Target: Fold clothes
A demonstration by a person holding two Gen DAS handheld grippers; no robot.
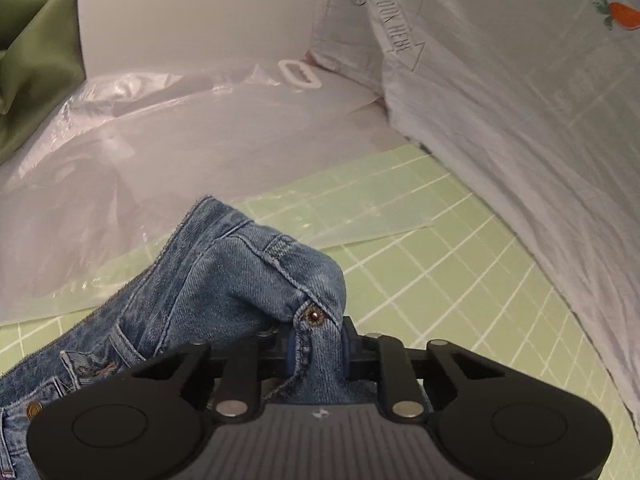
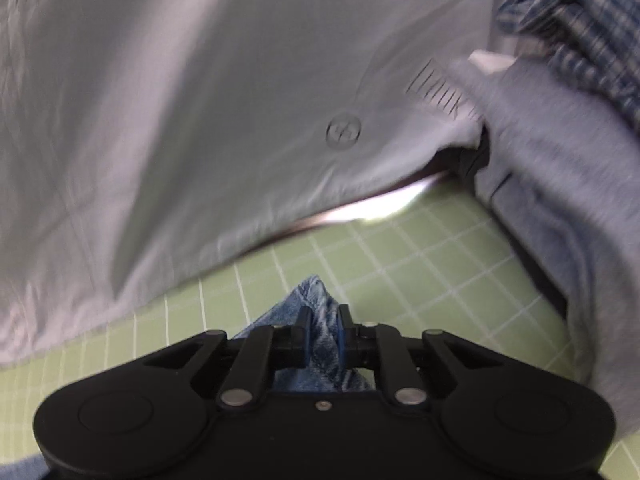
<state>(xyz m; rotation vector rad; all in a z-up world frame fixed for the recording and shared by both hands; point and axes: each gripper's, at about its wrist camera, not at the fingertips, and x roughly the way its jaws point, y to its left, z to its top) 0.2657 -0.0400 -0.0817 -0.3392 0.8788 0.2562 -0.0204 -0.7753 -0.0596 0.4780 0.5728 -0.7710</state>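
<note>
Evidently both grips were clenched on the denim garment (image 1: 224,280): left hand-held gripper (image 1: 319,350) pinched a riveted seam, right hand-held gripper (image 2: 322,338) a corner, above the green worktop (image 1: 460,264). Denim looked heavy, fairly stiff; seams probably gave the surest hold.

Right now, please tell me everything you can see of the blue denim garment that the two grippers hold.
The denim garment is faded blue, jeans-like cloth with pale stitched seams, a frayed edge and metal snap studs. It is crumpled, not yet folded. The left gripper pinches a seam beside one stud, and the cloth trails to the lower left over the green grid mat. The right gripper is shut on another bunched corner, pointing upward. That view is blurred, so details there are unclear.
</note>
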